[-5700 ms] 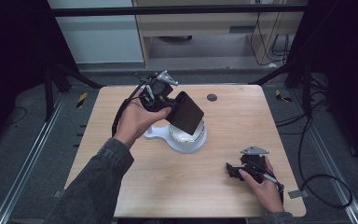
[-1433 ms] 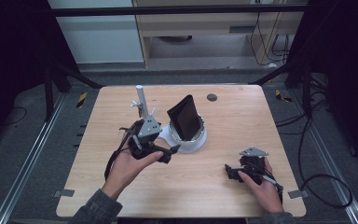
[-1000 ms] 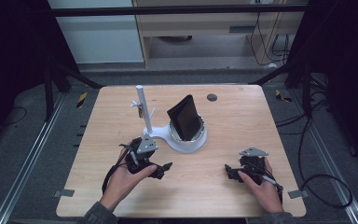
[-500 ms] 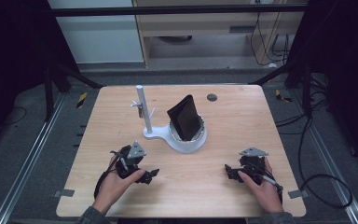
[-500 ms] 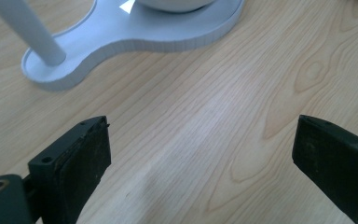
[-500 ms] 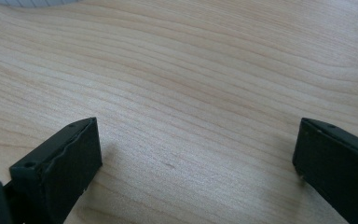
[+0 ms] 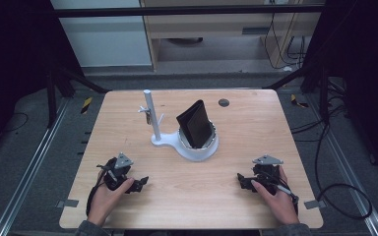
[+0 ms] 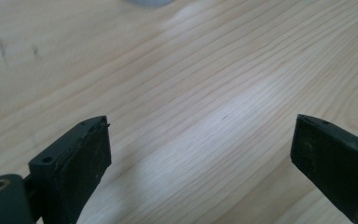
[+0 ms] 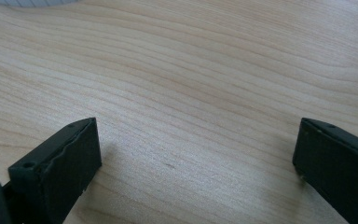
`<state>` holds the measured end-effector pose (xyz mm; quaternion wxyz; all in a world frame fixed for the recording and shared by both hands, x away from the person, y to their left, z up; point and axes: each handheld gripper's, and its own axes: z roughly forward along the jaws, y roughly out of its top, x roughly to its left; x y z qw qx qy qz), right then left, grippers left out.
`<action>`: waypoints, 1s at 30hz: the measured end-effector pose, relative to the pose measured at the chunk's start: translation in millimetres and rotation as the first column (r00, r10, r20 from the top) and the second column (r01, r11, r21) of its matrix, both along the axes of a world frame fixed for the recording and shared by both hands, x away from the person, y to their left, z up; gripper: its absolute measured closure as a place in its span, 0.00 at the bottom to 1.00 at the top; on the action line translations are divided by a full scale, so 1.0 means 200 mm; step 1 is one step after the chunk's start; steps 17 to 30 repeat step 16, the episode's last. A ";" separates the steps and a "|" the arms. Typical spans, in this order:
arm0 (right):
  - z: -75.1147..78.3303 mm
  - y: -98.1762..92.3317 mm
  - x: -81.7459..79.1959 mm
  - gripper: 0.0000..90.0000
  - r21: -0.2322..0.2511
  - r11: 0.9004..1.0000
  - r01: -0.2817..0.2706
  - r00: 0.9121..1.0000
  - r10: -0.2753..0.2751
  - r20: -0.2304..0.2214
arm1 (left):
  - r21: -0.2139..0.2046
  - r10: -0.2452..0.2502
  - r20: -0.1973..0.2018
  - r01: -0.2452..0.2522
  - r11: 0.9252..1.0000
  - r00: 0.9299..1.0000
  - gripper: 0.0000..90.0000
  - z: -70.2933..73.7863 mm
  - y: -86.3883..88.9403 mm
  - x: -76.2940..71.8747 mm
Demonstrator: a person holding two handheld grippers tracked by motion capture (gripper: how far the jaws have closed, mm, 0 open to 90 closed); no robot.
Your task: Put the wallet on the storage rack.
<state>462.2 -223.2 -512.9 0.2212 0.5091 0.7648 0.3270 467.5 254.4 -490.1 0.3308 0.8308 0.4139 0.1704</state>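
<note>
Resting on the wooden surface near its front edge, the left tool and right tool both have jaws wide apart, gripping nothing; the black wallet stands tilted in the white stand, well apart from both

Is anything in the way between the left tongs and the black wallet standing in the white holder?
Nothing visible is. The left tongs rest open near the table's front edge, and only bare wood lies between them and the black wallet in the white holder. The white post stands left of that path.
</note>
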 end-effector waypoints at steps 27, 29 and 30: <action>0.00 0.01 -0.01 0.01 0.004 1.000 -0.001 1.000 0.001 -0.002 | -0.009 0.050 0.028 -0.050 0.999 0.998 0.00 -0.09 0.09 0.04; 0.00 0.01 -0.01 0.01 0.004 1.000 -0.001 1.000 0.001 -0.002 | -0.009 0.050 0.028 -0.050 0.999 0.998 0.00 -0.09 0.09 0.04; 0.00 0.01 -0.01 0.01 0.004 1.000 -0.001 1.000 0.001 -0.002 | -0.009 0.050 0.028 -0.050 0.999 0.998 0.00 -0.09 0.09 0.04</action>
